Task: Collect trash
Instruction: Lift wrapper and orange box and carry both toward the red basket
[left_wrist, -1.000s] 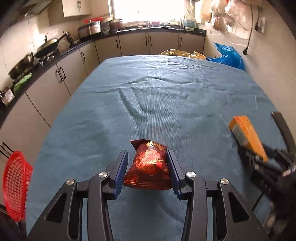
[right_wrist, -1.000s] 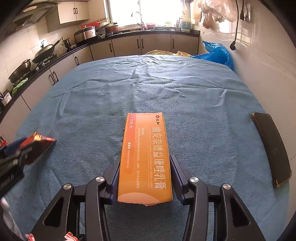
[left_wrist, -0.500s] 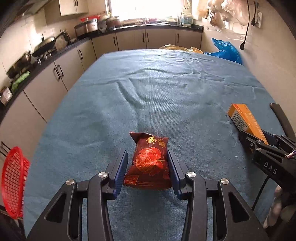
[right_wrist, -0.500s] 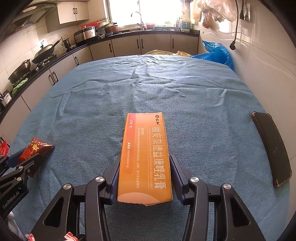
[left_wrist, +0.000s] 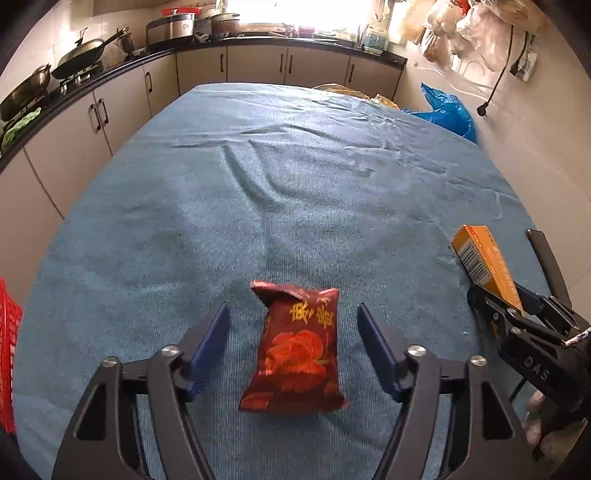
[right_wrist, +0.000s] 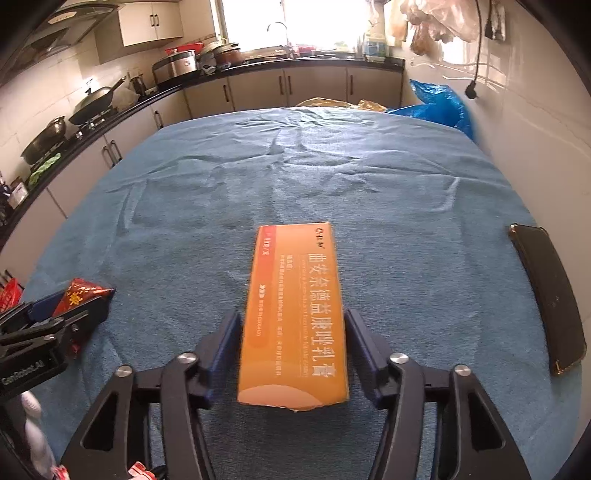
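Now, orange box (right_wrist: 295, 314) lengthwise away, snack packet (left_wrist: 297, 347) upright, both jaws just opened, touching neither.

The left gripper (left_wrist: 293, 332) is letting go: its jaws have just been opening, and the red snack packet (left_wrist: 295, 350) between them now sits clear of both pads. The right gripper (right_wrist: 291, 332) is opening too, its pads seemingly just off the orange box (right_wrist: 295, 314).

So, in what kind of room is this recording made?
It looks like a home kitchen: a wok sits on the stove, cabinets run under a dark counter, and a tap stands by the window.
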